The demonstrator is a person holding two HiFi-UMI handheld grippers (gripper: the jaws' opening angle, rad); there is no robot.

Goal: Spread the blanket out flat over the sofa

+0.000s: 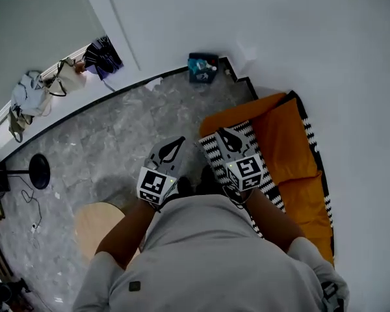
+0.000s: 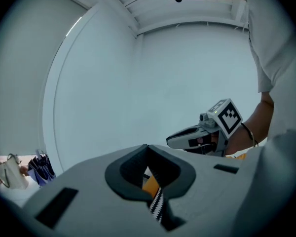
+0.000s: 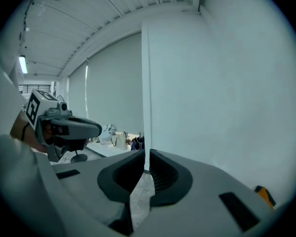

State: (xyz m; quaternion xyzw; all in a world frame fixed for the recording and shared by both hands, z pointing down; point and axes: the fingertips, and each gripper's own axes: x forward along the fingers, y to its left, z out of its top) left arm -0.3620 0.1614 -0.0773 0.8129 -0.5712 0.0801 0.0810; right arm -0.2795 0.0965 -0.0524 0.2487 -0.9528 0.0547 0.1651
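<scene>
Head view: the orange fabric blanket with a black-and-white zigzag border lies rumpled along the white wall and hides the sofa beneath. The left claw and right claw hover above it, empty.

Left gripper view: the jaws are closed on nothing, and the blanket shows beyond through the slit.

Right gripper view: the jaws are almost together, with nothing between them.

The blanket looks soft, light and limp, so it is probably best pinched at two hem corners, well apart.
</scene>
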